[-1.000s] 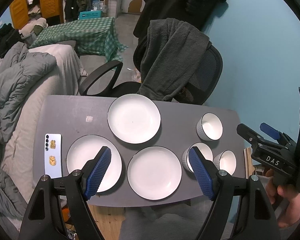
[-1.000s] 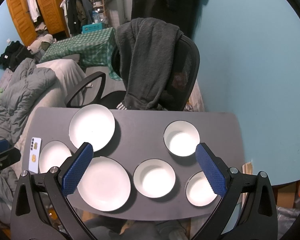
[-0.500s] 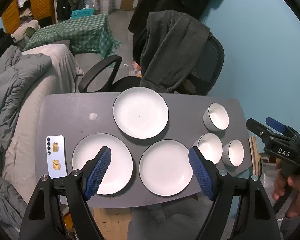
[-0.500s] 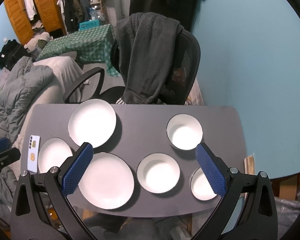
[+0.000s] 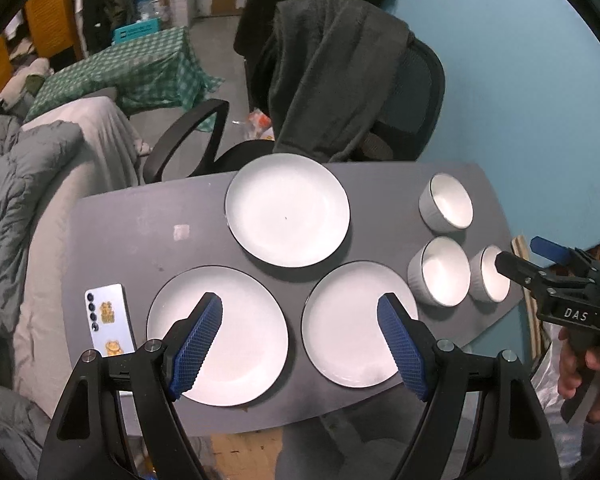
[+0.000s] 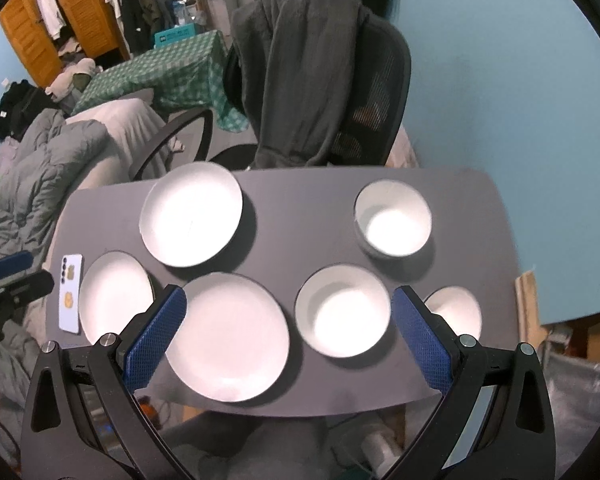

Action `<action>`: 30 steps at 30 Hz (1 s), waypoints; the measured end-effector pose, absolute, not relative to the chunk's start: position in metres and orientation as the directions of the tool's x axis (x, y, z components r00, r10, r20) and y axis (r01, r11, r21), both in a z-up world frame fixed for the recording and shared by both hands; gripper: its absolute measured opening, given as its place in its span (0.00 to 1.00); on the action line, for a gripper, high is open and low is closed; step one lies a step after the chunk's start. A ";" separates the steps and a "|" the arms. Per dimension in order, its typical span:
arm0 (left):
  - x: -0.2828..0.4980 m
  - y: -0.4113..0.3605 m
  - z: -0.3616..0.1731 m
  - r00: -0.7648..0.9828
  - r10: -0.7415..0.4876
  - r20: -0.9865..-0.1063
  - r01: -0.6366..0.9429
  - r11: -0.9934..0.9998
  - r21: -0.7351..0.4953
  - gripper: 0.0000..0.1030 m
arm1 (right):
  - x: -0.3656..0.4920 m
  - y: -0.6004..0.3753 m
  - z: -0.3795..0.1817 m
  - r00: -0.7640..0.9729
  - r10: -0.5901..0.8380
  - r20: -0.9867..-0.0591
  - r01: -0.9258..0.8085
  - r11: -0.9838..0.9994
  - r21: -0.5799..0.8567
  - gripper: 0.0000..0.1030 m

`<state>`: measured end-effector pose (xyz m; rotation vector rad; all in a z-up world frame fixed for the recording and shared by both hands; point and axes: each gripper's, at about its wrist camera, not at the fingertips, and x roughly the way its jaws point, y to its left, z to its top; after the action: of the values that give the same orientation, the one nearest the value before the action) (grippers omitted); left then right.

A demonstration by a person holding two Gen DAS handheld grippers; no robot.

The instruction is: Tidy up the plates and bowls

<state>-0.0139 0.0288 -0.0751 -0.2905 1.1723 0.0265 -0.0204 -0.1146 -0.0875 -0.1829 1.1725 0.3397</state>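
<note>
Three white plates lie on the grey table (image 5: 140, 224): a far plate (image 5: 287, 210) (image 6: 191, 214), a near-left plate (image 5: 236, 332) (image 6: 114, 294) and a near-middle plate (image 5: 348, 320) (image 6: 230, 336). Three white bowls stand to the right: a far bowl (image 5: 446, 202) (image 6: 394, 220), a middle bowl (image 5: 440, 270) (image 6: 342, 316) and a near-right bowl (image 5: 492, 280) (image 6: 456, 310). My left gripper (image 5: 300, 312) hangs open above the two near plates. My right gripper (image 6: 290, 312) hangs open above the near-middle plate and the middle bowl, holding nothing.
A phone (image 5: 108, 318) lies at the table's left edge. An office chair draped with a dark garment (image 5: 332, 76) stands behind the table. A bed with grey bedding (image 5: 16, 200) is on the left. The blue wall (image 6: 520, 80) runs along the right.
Both grippers have come lower and closer to the table, so plates and bowls look bigger. The left view has shifted over the near plates. Nothing on the table has moved.
</note>
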 end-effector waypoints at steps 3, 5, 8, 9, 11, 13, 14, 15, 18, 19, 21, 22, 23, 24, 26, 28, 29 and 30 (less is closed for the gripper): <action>-0.013 0.026 -0.088 0.376 -0.136 -0.917 -0.149 0.968 -0.204 0.79 | -0.023 -0.117 -0.105 0.326 0.150 -0.933 -0.349 0.937 0.028 0.97; -0.014 0.024 -0.096 0.365 -0.151 -0.919 -0.131 0.969 -0.212 0.79 | -0.024 -0.118 -0.119 0.299 0.141 -0.944 -0.347 0.937 0.030 0.97; -0.011 0.018 -0.113 0.341 -0.164 -0.926 -0.105 0.972 -0.210 0.79 | -0.026 -0.122 -0.135 0.250 0.159 -0.955 -0.325 0.943 0.072 0.97; -0.011 0.017 -0.118 0.335 -0.170 -0.927 -0.096 0.972 -0.213 0.79 | -0.027 -0.124 -0.141 0.230 0.169 -0.958 -0.312 0.946 0.092 0.97; -0.009 0.014 -0.129 0.313 -0.171 -0.934 -0.089 0.974 -0.208 0.79 | -0.030 -0.129 -0.153 0.188 0.191 -0.963 -0.280 0.951 0.134 0.97; -0.007 0.010 -0.143 0.296 -0.188 -0.937 -0.075 0.973 -0.219 0.79 | -0.035 -0.134 -0.164 0.152 0.196 -0.969 -0.250 0.956 0.154 0.97; -0.005 0.009 -0.149 0.285 -0.191 -0.939 -0.073 0.973 -0.220 0.79 | -0.038 -0.136 -0.170 0.139 0.197 -0.971 -0.240 0.958 0.160 0.97; -0.003 0.007 -0.156 0.272 -0.198 -0.942 -0.071 0.972 -0.224 0.79 | -0.041 -0.138 -0.174 0.127 0.200 -0.972 -0.234 0.958 0.166 0.97; 0.000 0.004 -0.175 0.244 -0.212 -0.946 -0.071 0.969 -0.236 0.79 | -0.049 -0.145 -0.188 0.080 0.212 -0.974 -0.211 0.959 0.191 0.97; 0.002 0.003 -0.181 0.237 -0.214 -0.948 -0.073 0.969 -0.237 0.79 | -0.052 -0.146 -0.191 0.071 0.218 -0.973 -0.206 0.958 0.200 0.97; 0.007 -0.001 -0.190 0.224 -0.223 -0.949 -0.074 0.967 -0.245 0.79 | -0.053 -0.150 -0.198 0.054 0.228 -0.972 -0.199 0.956 0.214 0.97; 0.008 -0.002 -0.194 0.223 -0.233 -0.946 -0.074 0.964 -0.255 0.79 | -0.053 -0.151 -0.202 0.047 0.230 -0.972 -0.197 0.956 0.217 0.96; 0.009 -0.002 -0.197 0.221 -0.237 -0.946 -0.076 0.963 -0.259 0.79 | -0.052 -0.152 -0.205 0.042 0.233 -0.972 -0.197 0.955 0.220 0.95; 0.011 -0.003 -0.202 0.210 -0.235 -0.949 -0.086 0.963 -0.257 0.79 | -0.051 -0.153 -0.208 0.039 0.234 -0.972 -0.199 0.955 0.222 0.93; 0.014 -0.004 -0.208 0.199 -0.250 -0.948 -0.089 0.958 -0.271 0.79 | -0.050 -0.156 -0.213 0.034 0.240 -0.970 -0.203 0.952 0.228 0.92; 0.017 -0.005 -0.215 0.194 -0.243 -0.950 -0.083 0.961 -0.263 0.79 | -0.047 -0.158 -0.219 0.032 0.239 -0.970 -0.211 0.951 0.228 0.87; 0.019 -0.005 -0.218 0.183 -0.236 -0.954 -0.084 0.963 -0.255 0.79 | -0.046 -0.159 -0.222 0.024 0.234 -0.972 -0.213 0.951 0.224 0.84; 0.021 -0.005 -0.222 0.171 -0.239 -0.956 -0.085 0.963 -0.256 0.79 | -0.045 -0.160 -0.225 0.019 0.232 -0.973 -0.214 0.951 0.222 0.80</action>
<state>0.0212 -0.0051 -0.2220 -0.2758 1.3996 -0.1111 -0.0445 -0.1603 -0.2246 0.0145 1.5127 0.3454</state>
